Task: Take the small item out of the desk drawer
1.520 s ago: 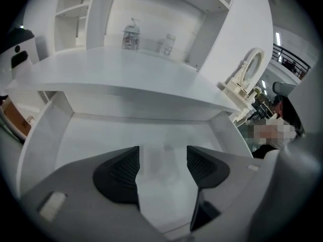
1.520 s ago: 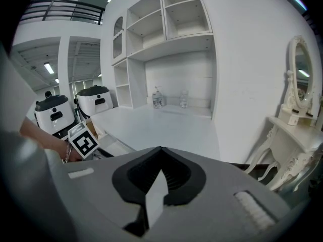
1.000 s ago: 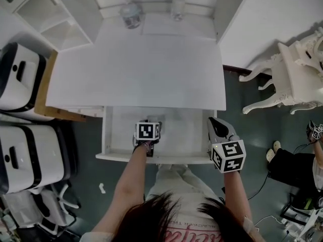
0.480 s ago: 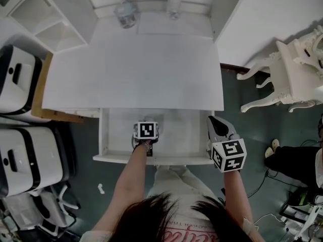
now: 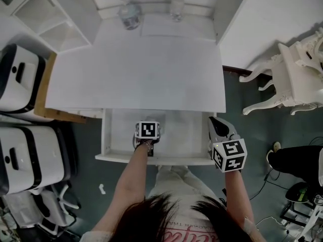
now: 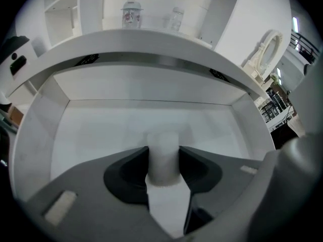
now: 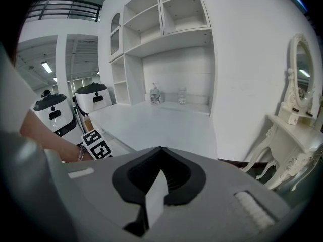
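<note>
The desk drawer [image 5: 118, 135] is pulled open below the white desktop [image 5: 136, 69]. My left gripper [image 5: 147, 126] reaches down into it; its marker cube hides the jaws in the head view. In the left gripper view a small white cylinder [image 6: 163, 160] stands upright on the drawer floor [image 6: 91, 130] between the closing jaws of the left gripper [image 6: 163, 149], and both pads touch its sides. My right gripper [image 5: 218, 128] hovers by the drawer's right front corner, outside it. In its own view the right gripper [image 7: 160, 155] is shut on nothing.
Two glass jars [image 5: 129, 16] [image 5: 176, 6] stand at the back of the desktop. White machines with black trim [image 5: 20, 79] stand on the left. A white ornate chair [image 5: 298, 74] is on the right. Open shelves [image 5: 48, 19] rise at the back left.
The left gripper has stayed in the drawer, shifting only slightly. The right gripper has held its place by the drawer's corner.
</note>
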Demonstrator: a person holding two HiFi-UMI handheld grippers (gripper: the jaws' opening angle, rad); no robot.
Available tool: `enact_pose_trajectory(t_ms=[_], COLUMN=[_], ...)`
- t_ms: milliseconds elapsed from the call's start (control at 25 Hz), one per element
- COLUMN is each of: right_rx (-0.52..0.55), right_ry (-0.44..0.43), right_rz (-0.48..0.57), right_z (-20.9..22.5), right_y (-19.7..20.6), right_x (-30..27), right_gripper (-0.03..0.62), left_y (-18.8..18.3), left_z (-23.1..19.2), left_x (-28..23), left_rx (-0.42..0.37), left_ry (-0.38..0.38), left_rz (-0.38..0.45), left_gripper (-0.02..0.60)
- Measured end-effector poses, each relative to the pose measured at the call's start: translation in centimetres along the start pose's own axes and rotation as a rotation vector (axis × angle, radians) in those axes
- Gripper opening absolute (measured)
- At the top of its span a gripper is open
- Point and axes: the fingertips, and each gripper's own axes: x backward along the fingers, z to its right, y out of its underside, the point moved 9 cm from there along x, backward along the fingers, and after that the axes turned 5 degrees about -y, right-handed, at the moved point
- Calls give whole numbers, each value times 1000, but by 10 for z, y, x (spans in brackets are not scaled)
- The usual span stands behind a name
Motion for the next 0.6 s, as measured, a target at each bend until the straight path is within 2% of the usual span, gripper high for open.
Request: enact_pose_trajectory(t_ms=[240, 320, 440, 480, 560, 600], right_rx=[14, 21, 39, 45, 49, 47], right_ry=[-16, -21, -30, -32, -31, -30], right_rz=[11, 14, 13, 14, 27, 36], right_z=[-5, -5, -6, -7, -7, -7], right_y=[-6, -9, -12, -14, -18, -20], right_x=[-2, -2, -2, -1, 0, 1], right_gripper=[3, 3, 3, 3, 3, 3], left_y=[-8, -7, -12, -12, -10, -11], left_z=[-7, -7, -2, 1, 13, 15], left_x=[13, 18, 27, 30, 33, 35], left_rx=[-14, -2, 9, 20, 64, 76], left_ry=[-33, -22, 20, 56, 178, 202], left_rz=[39, 34, 70, 77, 72, 74], left_gripper=[187, 187, 187, 187, 187, 187])
